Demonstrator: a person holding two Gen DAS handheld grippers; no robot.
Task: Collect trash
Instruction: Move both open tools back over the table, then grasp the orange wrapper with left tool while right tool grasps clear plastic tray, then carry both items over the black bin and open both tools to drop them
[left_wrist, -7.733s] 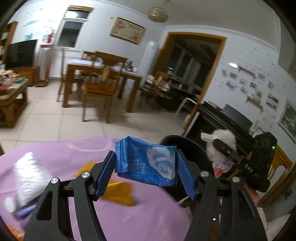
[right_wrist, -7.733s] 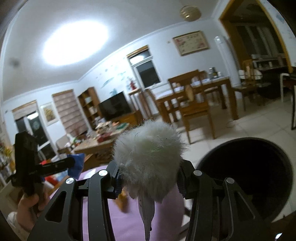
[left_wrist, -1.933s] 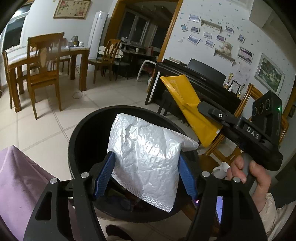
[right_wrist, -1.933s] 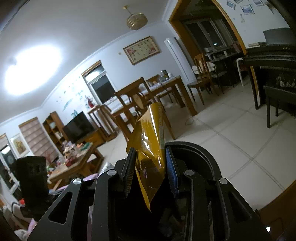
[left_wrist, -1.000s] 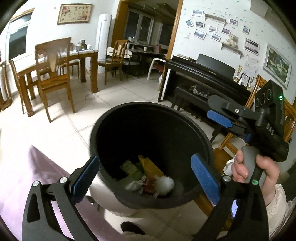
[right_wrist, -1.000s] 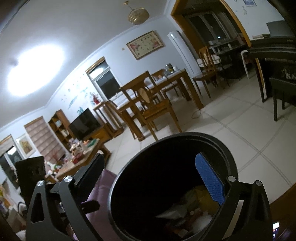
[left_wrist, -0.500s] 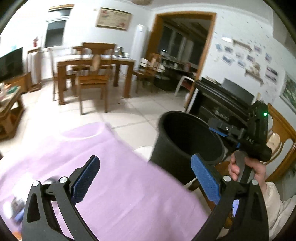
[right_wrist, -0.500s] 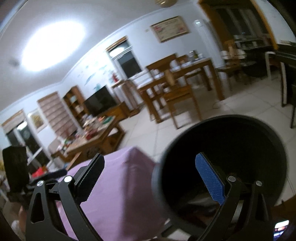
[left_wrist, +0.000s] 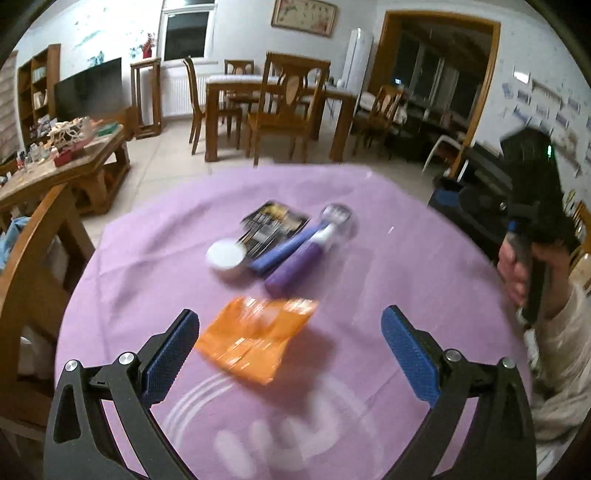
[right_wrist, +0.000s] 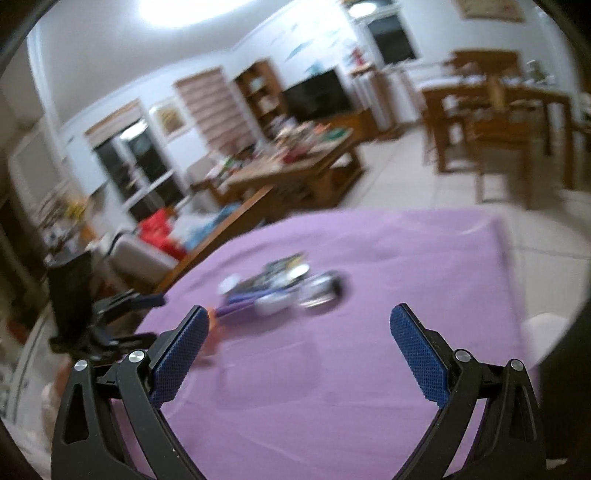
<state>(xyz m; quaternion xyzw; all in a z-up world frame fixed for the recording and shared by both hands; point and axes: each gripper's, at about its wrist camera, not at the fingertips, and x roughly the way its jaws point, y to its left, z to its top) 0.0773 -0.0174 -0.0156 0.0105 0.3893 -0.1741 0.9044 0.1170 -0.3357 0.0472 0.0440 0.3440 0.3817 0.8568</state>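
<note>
Both grippers, left (left_wrist: 290, 343) and right (right_wrist: 299, 345), I see wide open, empty. Orange wrapper (left_wrist: 255, 338) lies lower centre on purple cloth (left_wrist: 388, 266).

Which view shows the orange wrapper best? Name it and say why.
The left wrist view. The orange wrapper lies whole on the purple cloth, between the open left gripper's fingers, though blurred. The right wrist view shows only an orange sliver behind its own left finger.

Orange wrapper (left_wrist: 256, 338): crinkled, flat on purple cloth, nearest the camera. Purple tube (left_wrist: 295, 266) and blue stick (left_wrist: 282, 251): lying side by side, slanted. White round lid (left_wrist: 226, 254): beside them. Dark printed packet (left_wrist: 275, 221): flat, behind; all blurred
</note>
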